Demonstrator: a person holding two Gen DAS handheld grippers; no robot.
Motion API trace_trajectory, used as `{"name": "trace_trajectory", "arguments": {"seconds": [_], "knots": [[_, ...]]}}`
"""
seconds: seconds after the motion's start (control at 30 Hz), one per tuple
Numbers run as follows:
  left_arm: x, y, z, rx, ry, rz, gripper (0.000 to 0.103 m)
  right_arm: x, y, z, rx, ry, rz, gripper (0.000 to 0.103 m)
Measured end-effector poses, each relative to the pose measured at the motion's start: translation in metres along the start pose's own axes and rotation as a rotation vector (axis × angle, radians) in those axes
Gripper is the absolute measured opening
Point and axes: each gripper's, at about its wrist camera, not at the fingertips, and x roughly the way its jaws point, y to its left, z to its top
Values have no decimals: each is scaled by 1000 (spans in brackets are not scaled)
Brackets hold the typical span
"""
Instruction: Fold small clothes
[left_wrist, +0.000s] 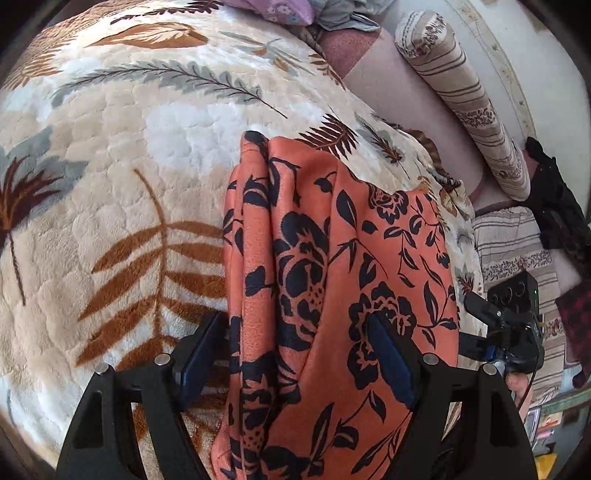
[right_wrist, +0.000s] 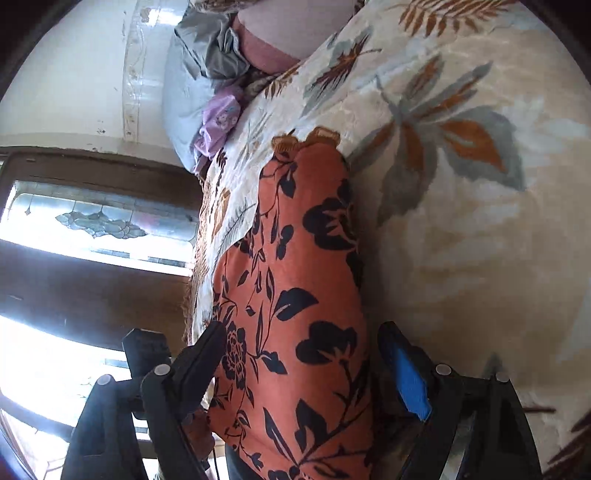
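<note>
An orange garment with a dark navy flower print (left_wrist: 317, 266) lies folded in a long strip on a plush leaf-patterned blanket (left_wrist: 122, 177). My left gripper (left_wrist: 295, 347) is open, its jaws wide apart on either side of the garment's near end. In the right wrist view the same garment (right_wrist: 299, 295) runs up the middle, over the blanket (right_wrist: 461, 240). My right gripper (right_wrist: 303, 365) is open too, with a finger on each side of the cloth. The other gripper's black body (left_wrist: 517, 325) shows at the garment's right edge in the left wrist view.
A striped bolster (left_wrist: 461, 92) and a pink sofa back (left_wrist: 399, 96) lie beyond the blanket's right edge. Purple and grey clothes (right_wrist: 218, 122) are heaped at the far end. A window with patterned glass (right_wrist: 99, 221) is at the left.
</note>
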Motion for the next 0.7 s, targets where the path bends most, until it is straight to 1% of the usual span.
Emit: {"name": "trace_trajectory", "arguments": {"seconds": [0.03,0.07,0.1,0.13,0.17,0.2,0.23,0.3,0.33,0.4,0.5,0.6,0.7], "knots": [[1,-1,-1,14,5,3,80,12,3,-1,-22,32,-30,83],[2,-1,-1,21,8,5,79,20,7,-2,-51,42,-61,79],[3,-1,-1,21,7,7,78,25,12,-5,-82,40,-102,66],[4,-2,-1,24,7,16,75,27,15,-6,-104,37,-119,59],[6,-2,-1,34,8,24,65,27,17,-7,-111,36,-127,57],[9,-4,0,43,15,18,58,26,18,-7,-115,39,-130,52],[11,-6,1,45,17,13,55,25,20,-7,-126,40,-138,48],[12,-11,2,51,19,4,43,23,31,-9,-188,32,-180,43],[11,-13,2,52,13,4,41,21,40,-12,-227,28,-206,41],[3,-16,1,50,-7,-2,35,16,58,-15,-287,16,-223,40],[-8,-25,-2,48,-29,-34,34,0,82,-19,-358,-4,-221,39],[-23,-54,-1,96,-80,-59,34,-29,99,-19,-407,-48,-226,39],[-37,-89,11,134,-132,-92,34,-67,113,-11,-430,-107,-219,39]]}}
